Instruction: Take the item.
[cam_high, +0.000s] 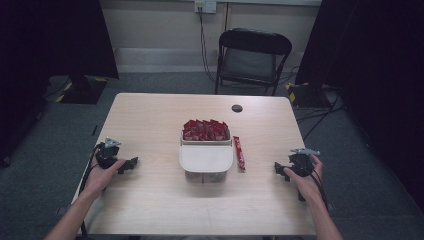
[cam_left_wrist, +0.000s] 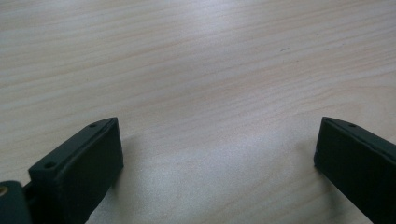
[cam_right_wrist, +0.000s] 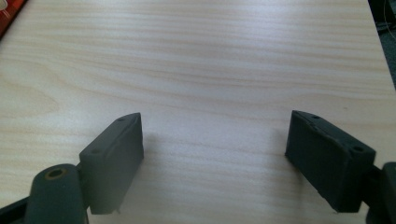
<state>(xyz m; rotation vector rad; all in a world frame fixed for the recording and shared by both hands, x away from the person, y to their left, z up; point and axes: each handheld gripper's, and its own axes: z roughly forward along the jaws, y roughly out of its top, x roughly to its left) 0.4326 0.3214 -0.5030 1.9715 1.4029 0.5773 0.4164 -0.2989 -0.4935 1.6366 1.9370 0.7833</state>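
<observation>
At mid-frame on the table (cam_high: 150, 120) sits a white box (cam_high: 206, 159) of red packets (cam_high: 205, 129), one red stick packet (cam_high: 239, 153) just right of it. The left gripper (cam_high: 131, 163) and right gripper (cam_high: 278, 168) rest lower left and lower right, jaws spread, empty.

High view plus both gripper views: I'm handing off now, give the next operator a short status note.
Left gripper: open, holding nothing, low over the table at its left.
Right gripper: open, holding nothing, at the table's right.
Box at centre: far half holds red packets, near half is under a white lid.
One red stick lies loose just right of the box.
Likely left: put the stick in the box.
</observation>
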